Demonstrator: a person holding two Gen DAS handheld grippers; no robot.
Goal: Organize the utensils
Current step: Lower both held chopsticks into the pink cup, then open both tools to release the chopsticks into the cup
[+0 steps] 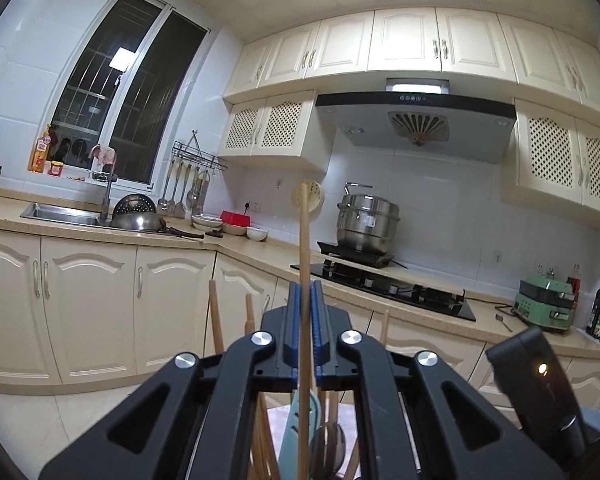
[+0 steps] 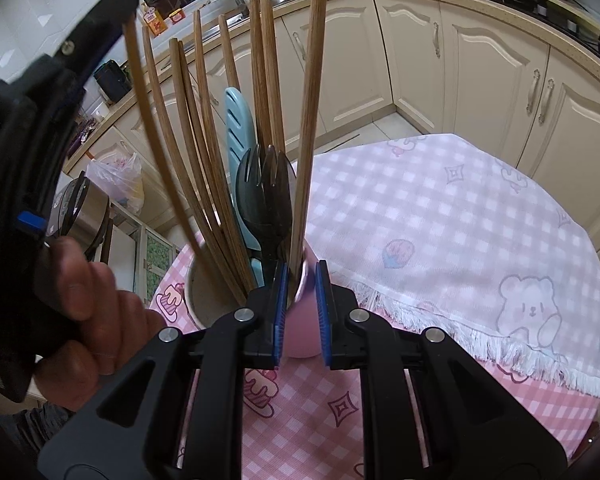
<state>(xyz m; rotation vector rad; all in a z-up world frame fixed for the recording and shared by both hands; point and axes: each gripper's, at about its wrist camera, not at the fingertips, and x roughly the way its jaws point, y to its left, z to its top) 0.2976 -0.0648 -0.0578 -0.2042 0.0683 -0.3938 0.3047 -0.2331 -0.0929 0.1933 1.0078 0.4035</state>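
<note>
The left gripper (image 1: 308, 320) is pinching a wooden slotted spoon (image 1: 305, 248) between its almost closed jaws, upright. The right gripper (image 2: 302, 300) is clamping the rim of the pink utensil cup (image 2: 300, 332), its jaws slightly apart around it; chopsticks (image 2: 204, 128) are standing inside, just ahead.

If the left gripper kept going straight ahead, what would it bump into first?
Probably nothing soon. The left gripper, shut on a wooden spoon, points level across open floor toward the far counter near the stove. Depth is hard to judge.
</note>
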